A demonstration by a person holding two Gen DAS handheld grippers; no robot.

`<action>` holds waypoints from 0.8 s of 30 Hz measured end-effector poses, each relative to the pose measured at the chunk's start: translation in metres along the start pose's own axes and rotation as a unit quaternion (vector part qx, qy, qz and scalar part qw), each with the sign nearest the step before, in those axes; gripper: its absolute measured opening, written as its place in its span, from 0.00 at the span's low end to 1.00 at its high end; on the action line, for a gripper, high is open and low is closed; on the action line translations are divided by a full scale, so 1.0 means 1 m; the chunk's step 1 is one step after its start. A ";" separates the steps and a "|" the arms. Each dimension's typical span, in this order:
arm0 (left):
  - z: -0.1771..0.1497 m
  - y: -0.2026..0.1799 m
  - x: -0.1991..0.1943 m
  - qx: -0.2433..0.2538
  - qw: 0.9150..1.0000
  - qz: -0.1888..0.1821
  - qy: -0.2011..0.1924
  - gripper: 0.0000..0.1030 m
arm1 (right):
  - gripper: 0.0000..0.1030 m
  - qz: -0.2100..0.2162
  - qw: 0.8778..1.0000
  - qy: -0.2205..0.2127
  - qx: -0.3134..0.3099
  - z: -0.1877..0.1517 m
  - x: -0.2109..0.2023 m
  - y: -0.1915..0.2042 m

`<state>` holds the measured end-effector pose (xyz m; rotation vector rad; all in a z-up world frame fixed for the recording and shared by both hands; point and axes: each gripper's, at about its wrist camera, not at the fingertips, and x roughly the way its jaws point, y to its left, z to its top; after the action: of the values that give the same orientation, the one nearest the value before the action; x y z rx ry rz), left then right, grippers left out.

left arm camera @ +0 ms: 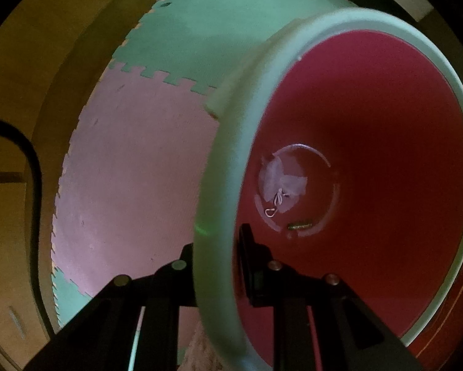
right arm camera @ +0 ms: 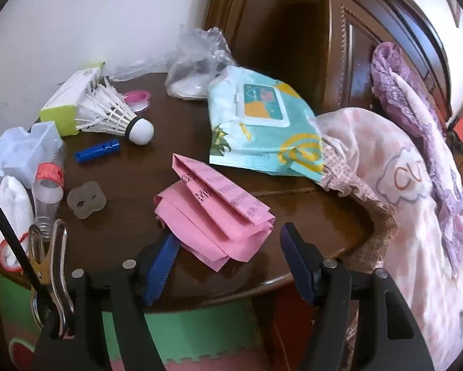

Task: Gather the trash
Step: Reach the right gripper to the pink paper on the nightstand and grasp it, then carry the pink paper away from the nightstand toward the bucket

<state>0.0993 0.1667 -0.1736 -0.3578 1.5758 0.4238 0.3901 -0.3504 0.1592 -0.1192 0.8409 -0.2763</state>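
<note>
My left gripper (left arm camera: 216, 247) points straight down and is shut on the pale green rim (left arm camera: 225, 160) of a trash bin with a red inside. A crumpled translucent scrap (left arm camera: 282, 182) and a small green piece (left arm camera: 299, 225) lie on the bin's bottom. In the right wrist view my right gripper (right arm camera: 228, 247) is open over the near edge of a dark wooden table (right arm camera: 293, 216). A folded pink paper (right arm camera: 212, 210) lies on the table with its near end between the blue pads (right arm camera: 162, 256), which do not press on it.
The table also holds a wet-wipes pack (right arm camera: 262, 123), a shuttlecock (right arm camera: 114, 114), a blue plastic piece (right arm camera: 97, 151), a clear plastic bag (right arm camera: 197, 61), a green-and-white box (right arm camera: 67, 99) and a clear bottle (right arm camera: 47, 182). A pink blanket (right arm camera: 401, 185) drapes over the table's right edge. Foam mats (left arm camera: 138, 170) cover the floor.
</note>
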 end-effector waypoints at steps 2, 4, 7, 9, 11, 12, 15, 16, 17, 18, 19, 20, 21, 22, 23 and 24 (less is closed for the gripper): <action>-0.002 0.001 -0.001 -0.014 1.000 -0.001 -0.005 0.17 | 0.66 0.022 1.000 -0.001 0.001 0.001 0.002 -0.004; -0.003 0.001 -0.002 -0.020 1.000 0.000 -0.012 0.17 | 0.54 0.056 0.998 -0.002 0.004 0.000 0.004 -0.009; -0.006 -0.001 -0.003 -0.018 1.000 0.007 -0.024 0.18 | 0.42 0.095 0.995 -0.008 -0.002 -0.002 0.004 -0.012; -0.008 -0.005 -0.005 -0.012 0.999 0.014 -0.031 0.18 | 0.33 0.100 0.995 -0.017 -0.018 -0.004 0.003 -0.010; -0.009 -0.008 -0.006 -0.009 0.999 0.020 -0.034 0.19 | 0.25 0.094 0.994 -0.023 -0.041 -0.006 0.000 -0.005; -0.011 -0.010 -0.006 -0.008 0.999 0.021 -0.036 0.19 | 0.20 0.092 0.994 -0.025 -0.050 -0.007 -0.001 -0.002; -0.012 -0.012 -0.006 -0.009 0.999 0.025 -0.037 0.19 | 0.15 0.101 0.992 -0.032 -0.075 -0.013 -0.008 0.003; -0.012 -0.013 -0.006 -0.010 0.999 0.025 -0.037 0.19 | 0.15 0.103 0.991 -0.033 -0.075 -0.015 -0.010 0.003; -0.012 -0.013 -0.006 -0.009 0.999 0.025 -0.036 0.19 | 0.14 0.104 0.991 -0.034 -0.075 -0.017 -0.012 0.003; -0.011 -0.013 -0.007 -0.007 0.999 0.026 -0.036 0.19 | 0.13 0.103 0.991 -0.038 -0.073 -0.020 -0.016 0.002; -0.011 -0.014 -0.007 -0.003 0.999 0.026 -0.036 0.19 | 0.12 0.100 0.992 -0.041 -0.069 -0.022 -0.019 0.002; -0.012 -0.013 -0.006 0.001 0.999 0.027 -0.036 0.19 | 0.11 0.101 0.991 -0.044 -0.069 -0.024 -0.022 0.001; -0.012 -0.013 -0.005 0.006 0.999 0.028 -0.036 0.19 | 0.10 0.103 0.991 -0.046 -0.069 -0.025 -0.025 0.001; -0.013 -0.010 -0.004 0.008 0.999 0.028 -0.037 0.19 | 0.10 0.104 0.991 -0.048 -0.069 -0.027 -0.028 0.002; -0.013 -0.010 -0.004 0.009 0.999 0.027 -0.038 0.19 | 0.10 0.103 0.991 -0.050 -0.071 -0.029 -0.032 0.002; -0.013 -0.009 -0.003 0.008 0.999 0.027 -0.037 0.19 | 0.10 0.101 0.991 -0.052 -0.072 -0.031 -0.035 0.003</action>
<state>0.0925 0.1527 -0.1708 -0.2840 1.5183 0.4606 0.3450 -0.3375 0.1636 -0.1800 0.7624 -0.0184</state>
